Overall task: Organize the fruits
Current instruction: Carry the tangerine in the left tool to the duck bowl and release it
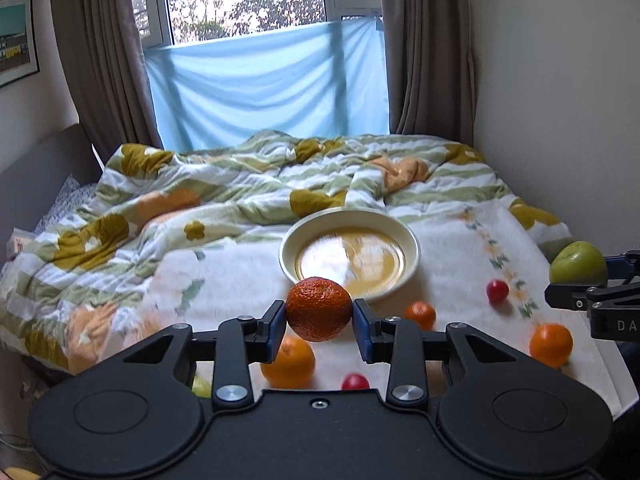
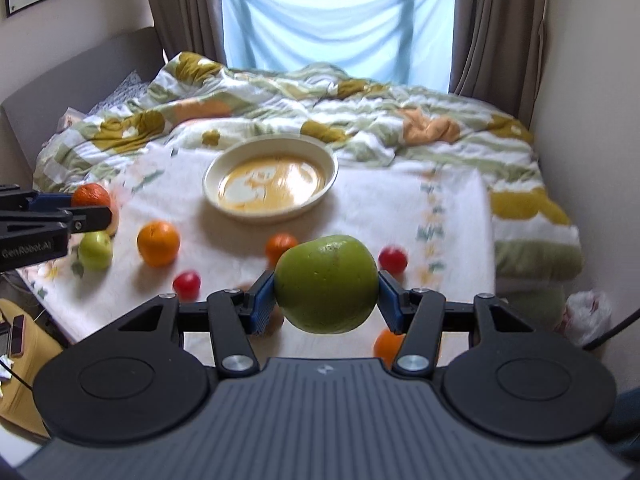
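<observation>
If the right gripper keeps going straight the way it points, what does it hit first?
Probably the bed's white towel just short of the bowl, near the small orange; depth is unclear.

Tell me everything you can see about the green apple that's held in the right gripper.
The green apple is large, round and smooth-skinned, with pale speckles and a faint dull patch near its top. The right gripper is shut on it, one blue pad pressing each side, and nothing else touches it. It hangs above the white towel, nearer the camera than the cream bowl, with loose oranges and small red fruits lying below and around it.
</observation>
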